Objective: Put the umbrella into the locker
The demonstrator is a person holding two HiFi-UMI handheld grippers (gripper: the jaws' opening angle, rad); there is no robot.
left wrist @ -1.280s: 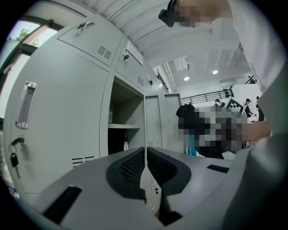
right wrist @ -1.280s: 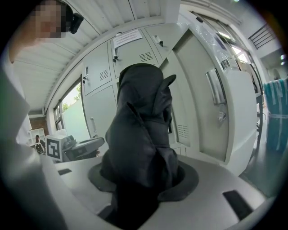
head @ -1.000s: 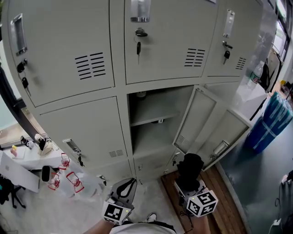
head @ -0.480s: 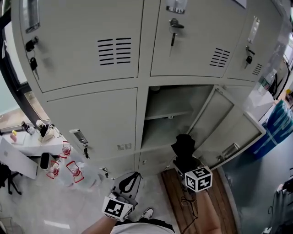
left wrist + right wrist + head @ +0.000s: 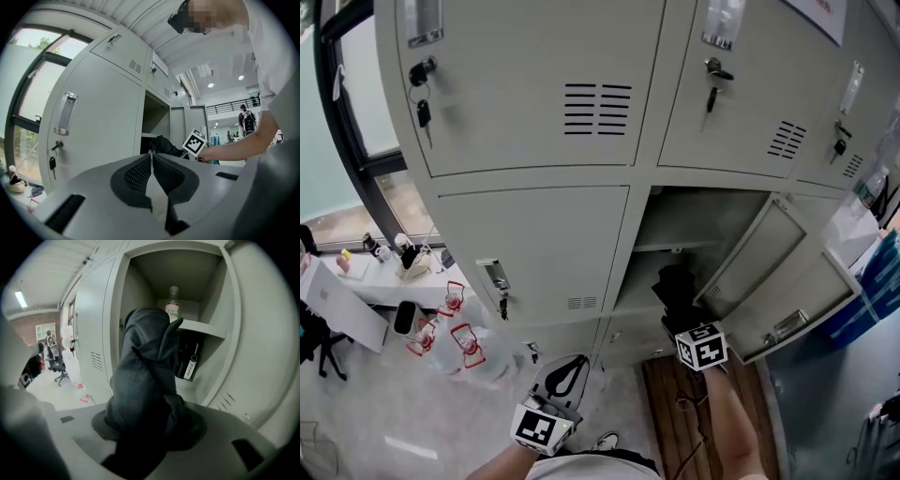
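My right jaws [image 5: 150,427] are clamped round the lower part of the folded dark-grey fabric umbrella [image 5: 145,376]. It stands up out of the grip at the mouth of the open grey metal locker [image 5: 712,220], not yet set down inside. My left jaws [image 5: 151,161] are pressed together with nothing between them, held low and well away from the opening.

The main risk, as I judge it, is the thin metal shelf [image 5: 201,329] that splits the compartment. The umbrella's top reaches about to that shelf's front edge in my right gripper view. If I push straight in at this tilt, the tip could catch the edge or knock the clear plastic bottle with the white label [image 5: 173,310] standing on it.

Below the shelf sits a black object with a white tag [image 5: 187,359]. Sliding the umbrella in there could shove it back or leave the umbrella wedged against it.

The fabric is soft and bunched, so the grip may be on loose cloth and not the shaft. If so, the umbrella could sag or slip as I lower it.

The open locker door [image 5: 759,272] is close on my right, and a wide swing would strike it.
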